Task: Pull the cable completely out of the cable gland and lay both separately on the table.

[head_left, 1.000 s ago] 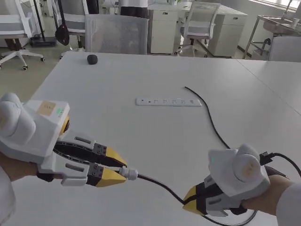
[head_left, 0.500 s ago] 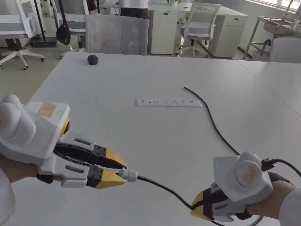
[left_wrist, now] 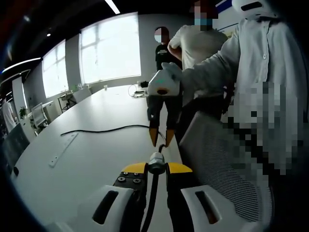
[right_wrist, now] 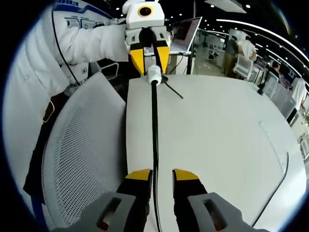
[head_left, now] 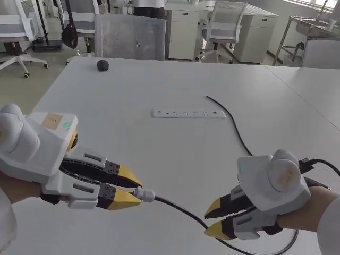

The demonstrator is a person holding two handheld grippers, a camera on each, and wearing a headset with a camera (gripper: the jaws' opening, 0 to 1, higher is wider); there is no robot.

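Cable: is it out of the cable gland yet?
No, in: the cable enters the cable gland clamped by the left gripper.

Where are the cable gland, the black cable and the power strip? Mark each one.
cable gland [head_left: 143,195], head view, its white body.
black cable [right_wrist: 154,125], right gripper view, its straight middle stretch.
power strip [head_left: 188,113], head view, its middle.

White-bodied left tongs [head_left: 139,194] and right tongs [head_left: 207,224] carry yellow tips; white sleeves [head_left: 330,232].
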